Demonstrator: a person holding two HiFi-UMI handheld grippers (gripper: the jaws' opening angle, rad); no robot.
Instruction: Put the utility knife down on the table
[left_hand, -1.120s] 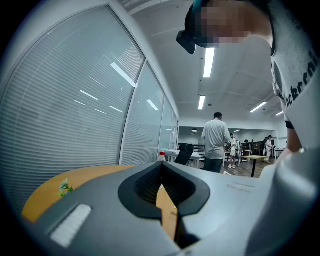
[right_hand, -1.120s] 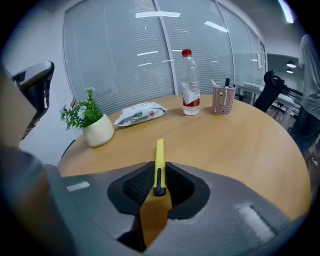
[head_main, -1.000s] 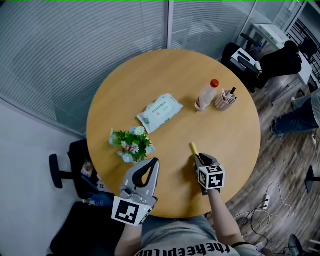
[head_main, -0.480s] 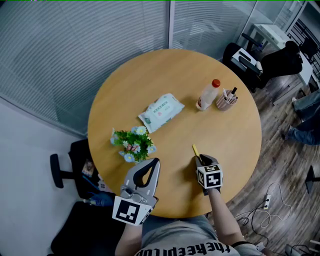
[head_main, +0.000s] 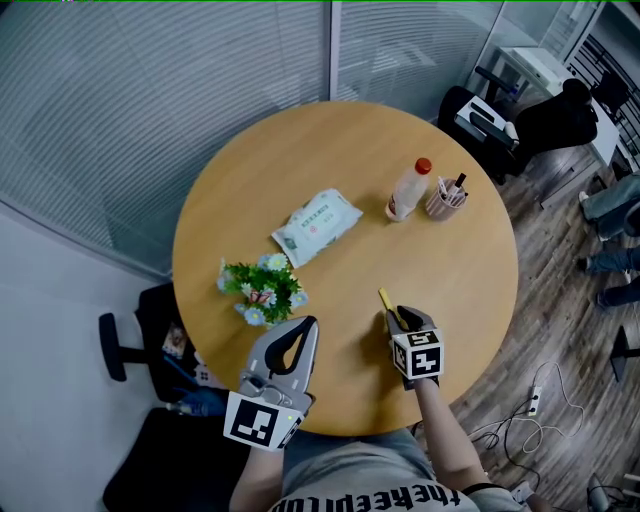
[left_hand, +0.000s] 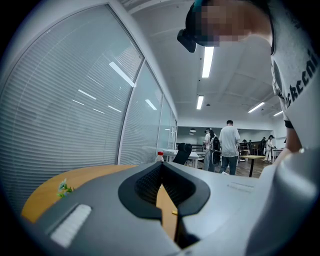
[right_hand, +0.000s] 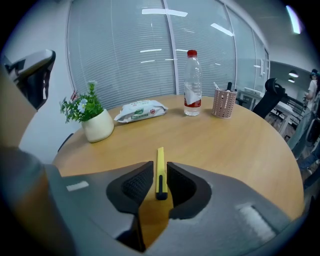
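Nothing legible: warped black lettering on white shirt (head_main: 372, 496) below table (head_main: 470, 270) near edge; blurred print on wipes pack (head_main: 317, 225) and bottle (head_main: 407, 190) label mid-table.

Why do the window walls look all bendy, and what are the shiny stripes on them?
Left gripper view: the wide-angle lens bows the glass wall with white blinds and blackens the corners; the stripes are reflected long ceiling lights. Right gripper view: same bending and glare, yet the yellow utility knife looks sharp. Head view: the round wooden table is evenly lit, shadows faint.
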